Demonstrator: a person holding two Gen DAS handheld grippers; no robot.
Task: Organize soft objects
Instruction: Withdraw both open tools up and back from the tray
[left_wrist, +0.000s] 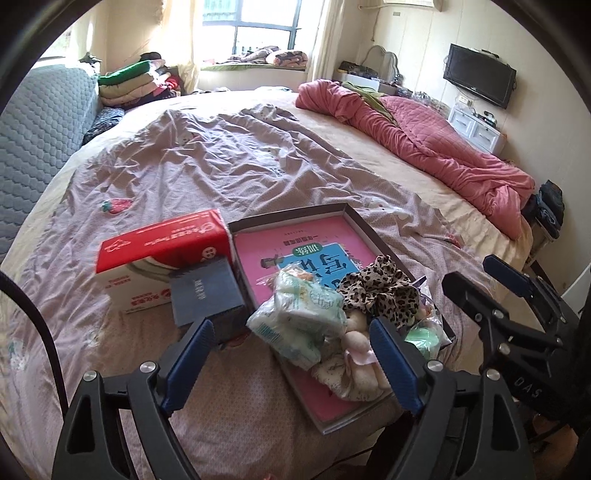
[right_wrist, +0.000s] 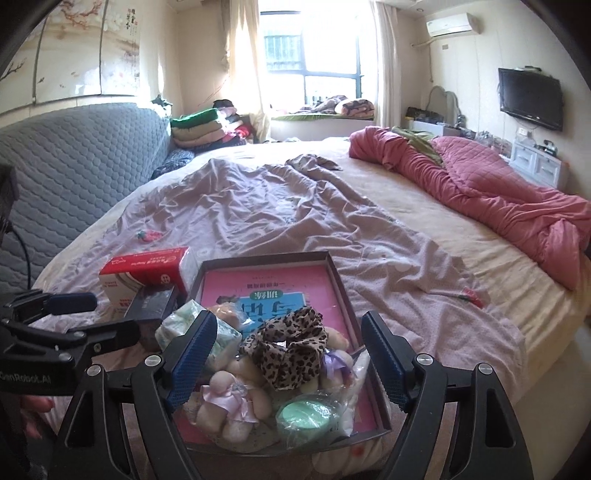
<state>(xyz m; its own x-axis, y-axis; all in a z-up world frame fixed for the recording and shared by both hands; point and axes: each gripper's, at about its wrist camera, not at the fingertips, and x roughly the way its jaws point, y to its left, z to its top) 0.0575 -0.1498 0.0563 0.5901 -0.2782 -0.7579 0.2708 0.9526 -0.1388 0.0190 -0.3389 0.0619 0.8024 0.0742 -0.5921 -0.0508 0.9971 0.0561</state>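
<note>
Soft objects sit heaped at the near end of the shallow box (right_wrist: 334, 275) on the bed (left_wrist: 424, 184): leopard scrunchie (right_wrist: 291, 350), plush doll (right_wrist: 229, 402), tissue pack (left_wrist: 299, 317), green round container (right_wrist: 303, 417). My left claw (left_wrist: 291, 358) and right claw (right_wrist: 288, 358) both hang above the heap, spread, pinching nothing

Risks, as I judge them:
- The scrunchie lies on top of the dolls; closing there may lift two items
- The slick tissue pack may slip from my pads
- Both claws stand near each other and could collide
- Snagging the box rim could tip the load onto the bed
</note>
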